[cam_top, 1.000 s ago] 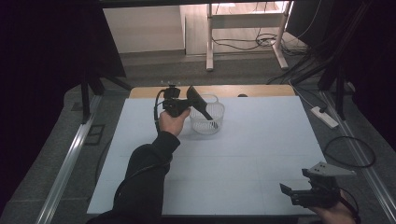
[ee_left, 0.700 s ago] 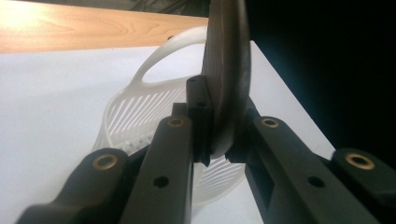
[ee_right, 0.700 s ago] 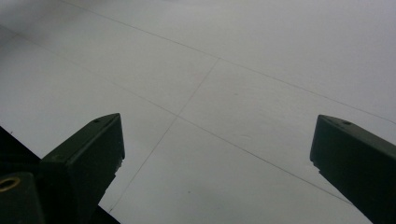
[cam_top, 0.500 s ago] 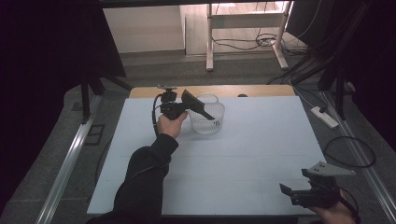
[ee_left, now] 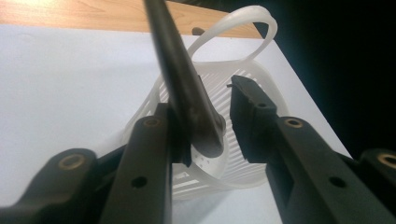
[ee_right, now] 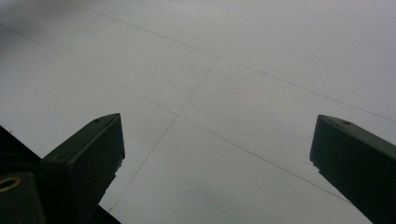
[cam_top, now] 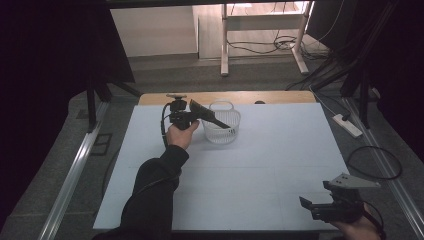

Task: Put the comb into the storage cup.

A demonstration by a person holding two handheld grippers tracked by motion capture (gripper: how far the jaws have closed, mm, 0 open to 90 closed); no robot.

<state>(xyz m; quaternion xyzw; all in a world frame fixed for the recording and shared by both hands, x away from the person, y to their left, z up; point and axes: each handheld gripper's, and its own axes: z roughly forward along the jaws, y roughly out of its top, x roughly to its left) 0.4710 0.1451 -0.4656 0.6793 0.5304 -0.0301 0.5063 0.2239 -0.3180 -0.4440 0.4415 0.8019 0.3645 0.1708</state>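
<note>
The white slatted basket [cam_top: 222,126] stands upright at the table's far edge; the black comb [cam_top: 208,114] slants over its rim.

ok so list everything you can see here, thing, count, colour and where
basket: 1, white slotted plastic with a loop handle, far middle of the table
comb: 1, black, between the left jaws against one of them, slanting over the basket rim
table: 1, pale blue-white top with a wooden strip at the far edge
power strip: 1, white, on the floor right of the table
cables: several, black, on the floor right of and behind the table
left gripper: 1, black, at the basket, jaws apart with a gap beside the comb
right gripper: 1, black with a grey plate, near right corner of the table, jaws wide apart with nothing between them
sleeve: 1, dark, on the left arm
</note>
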